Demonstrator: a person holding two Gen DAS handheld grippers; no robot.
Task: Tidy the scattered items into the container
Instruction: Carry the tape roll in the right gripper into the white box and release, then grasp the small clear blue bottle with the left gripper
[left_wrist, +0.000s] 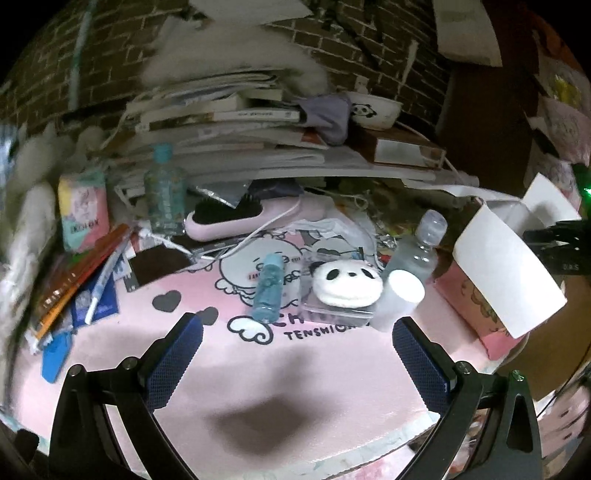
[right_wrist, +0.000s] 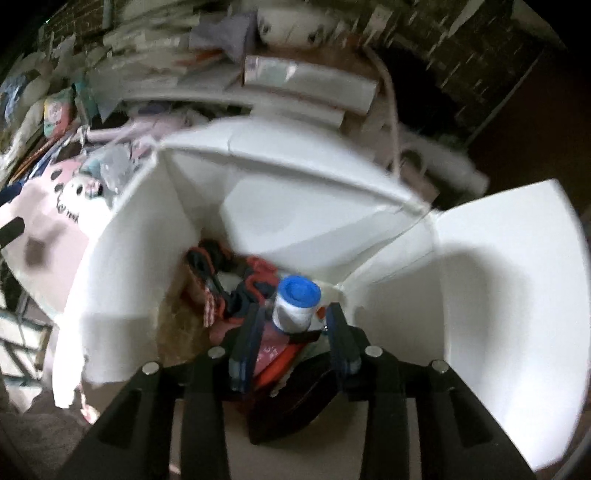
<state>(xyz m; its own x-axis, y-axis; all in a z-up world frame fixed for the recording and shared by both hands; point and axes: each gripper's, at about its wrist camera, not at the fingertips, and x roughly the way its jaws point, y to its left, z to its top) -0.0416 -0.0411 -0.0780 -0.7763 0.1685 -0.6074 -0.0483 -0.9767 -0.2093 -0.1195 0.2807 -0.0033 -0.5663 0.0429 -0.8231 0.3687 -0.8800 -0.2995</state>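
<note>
Over the open white box, the right hand-held gripper pinches a blue-capped tub that may bounce out if dropped high, while the left hand-held gripper gapes empty above the counter.

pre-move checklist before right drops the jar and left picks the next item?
1. Right hand-held gripper over the open white box: ok.
2. Blue-lidded jar between its fingers: ok; firm contact: cannot tell.
3. Drop spot: red-and-black fabric lies below; flat landing cannot tell.
4. Left hand-held gripper open, empty: ok.
5. Blue bottle ahead, lying flat, reachable: ok.
6. Panda puff close beside it; clearance cannot tell.
</note>
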